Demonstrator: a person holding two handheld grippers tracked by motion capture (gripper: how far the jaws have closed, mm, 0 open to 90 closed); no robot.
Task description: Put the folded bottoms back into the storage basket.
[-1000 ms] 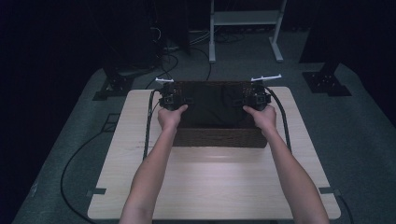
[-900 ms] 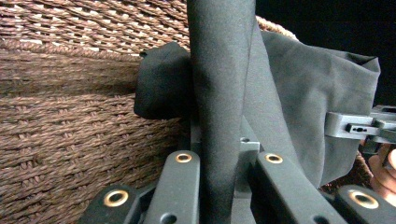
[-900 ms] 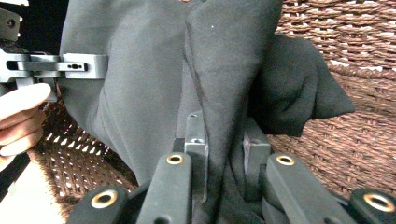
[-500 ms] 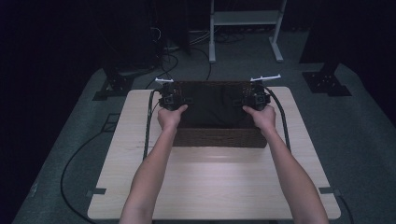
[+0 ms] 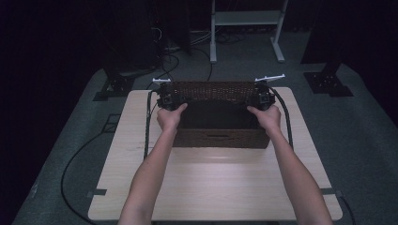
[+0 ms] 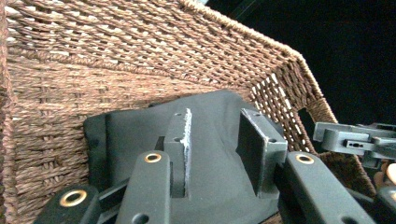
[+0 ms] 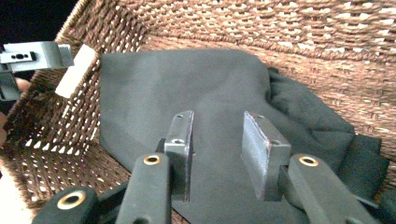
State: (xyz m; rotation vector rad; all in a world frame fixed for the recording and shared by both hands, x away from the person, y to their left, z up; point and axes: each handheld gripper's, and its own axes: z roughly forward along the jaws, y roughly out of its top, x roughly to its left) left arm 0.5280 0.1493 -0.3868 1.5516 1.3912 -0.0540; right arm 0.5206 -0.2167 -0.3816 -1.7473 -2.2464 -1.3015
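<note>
A brown wicker basket (image 5: 218, 138) stands at the far middle of the wooden table (image 5: 211, 187). A dark cloth (image 6: 135, 130) lies in its bottom. My left gripper (image 5: 169, 97) is at the basket's left end and my right gripper (image 5: 263, 97) at its right end, both reaching over the rim. In the left gripper view the left gripper (image 6: 217, 126) is open above the cloth, with woven wall (image 6: 140, 46) behind it. In the right gripper view the right gripper (image 7: 219, 126) is open over the cloth (image 7: 187, 79), with nothing between its jaws. Each view shows the opposite gripper outside the far wall.
Cables (image 5: 84, 154) trail over the grey floor left of the table, and one runs along each side of the basket. A white metal frame (image 5: 246, 18) stands behind the table. Dark stand bases (image 5: 328, 84) sit at the back corners. The near half of the table is bare wood.
</note>
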